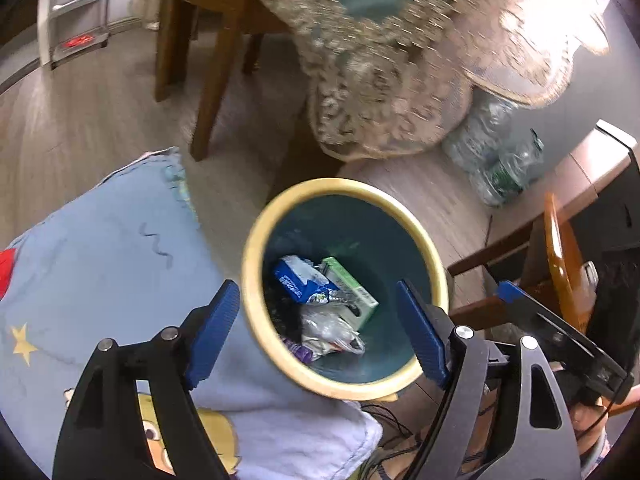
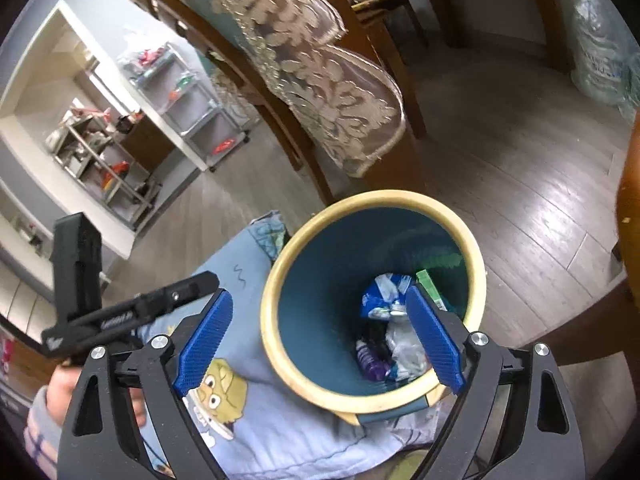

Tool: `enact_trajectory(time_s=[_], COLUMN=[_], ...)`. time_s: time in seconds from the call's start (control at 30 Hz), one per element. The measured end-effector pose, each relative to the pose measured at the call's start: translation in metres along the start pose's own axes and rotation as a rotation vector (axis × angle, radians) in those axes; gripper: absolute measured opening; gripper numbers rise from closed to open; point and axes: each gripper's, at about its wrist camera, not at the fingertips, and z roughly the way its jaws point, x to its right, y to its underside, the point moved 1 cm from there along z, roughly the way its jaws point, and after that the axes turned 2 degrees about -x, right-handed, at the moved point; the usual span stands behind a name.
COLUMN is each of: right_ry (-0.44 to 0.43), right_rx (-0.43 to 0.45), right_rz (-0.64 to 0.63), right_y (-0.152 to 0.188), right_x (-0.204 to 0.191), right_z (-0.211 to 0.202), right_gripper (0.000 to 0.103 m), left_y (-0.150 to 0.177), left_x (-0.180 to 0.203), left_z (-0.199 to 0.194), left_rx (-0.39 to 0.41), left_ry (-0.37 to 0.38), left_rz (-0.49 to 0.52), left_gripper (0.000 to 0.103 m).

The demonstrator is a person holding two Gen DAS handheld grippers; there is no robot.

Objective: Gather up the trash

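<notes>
A round bin with a cream rim (image 1: 252, 272) and a teal inside stands on the floor below both grippers. In it lie a blue packet (image 1: 294, 280), a green box (image 1: 354, 290), a crumpled clear wrapper (image 1: 326, 326) and a purple piece (image 1: 302, 354). My left gripper (image 1: 318, 334) hangs over the bin's mouth, open, with nothing between its blue pads. In the right wrist view my right gripper (image 2: 320, 340) is also open and empty above the same bin rim (image 2: 270, 304), over the blue packet (image 2: 384, 292) and clear wrapper (image 2: 404, 346).
A light blue cartoon-print blanket (image 1: 100, 260) lies against the bin's left side. Behind stand a chair with a lace cover (image 2: 320, 92), a lace tablecloth (image 1: 380, 92) and wrapped water bottles (image 1: 492, 160). An orange-brown wooden chair (image 1: 560, 264) is at the right. A hand (image 2: 60, 396) holds the left gripper's handle.
</notes>
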Motion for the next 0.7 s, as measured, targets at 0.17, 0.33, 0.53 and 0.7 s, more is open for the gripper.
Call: enact_trajectory(time_s=[0.17,0.33,0.53,0.7], right_ry=[0.003,0.015,0.066,0.101], right_rx=[0.006,0.003,0.022,0.040], right_rz=[-0.014,-0.030,-0.076,-0.127], right_y=[0.002,0.005,0.014,0.024], right_x=[-0.002,-0.005,-0.007,-0.010], right_z=[-0.005,-0.006,-0.020,-0.035], right_gripper=[0.089,0.089,0.092,0.094], left_y=[0.001,0.006,0.016,0.032], left_x=[-0.012,-0.009,0.000,0.008], left_z=[-0.007,-0.013,-0.031,-0.053], left_rx=[0.007,0.013,0.049,0.099], left_ry=[-0.017,-0.042,-0.094,-0.149], left_rz=[-0.017,-0.003,0.028,0.044], left_gripper=[0.078,0.083,0.094,0.097])
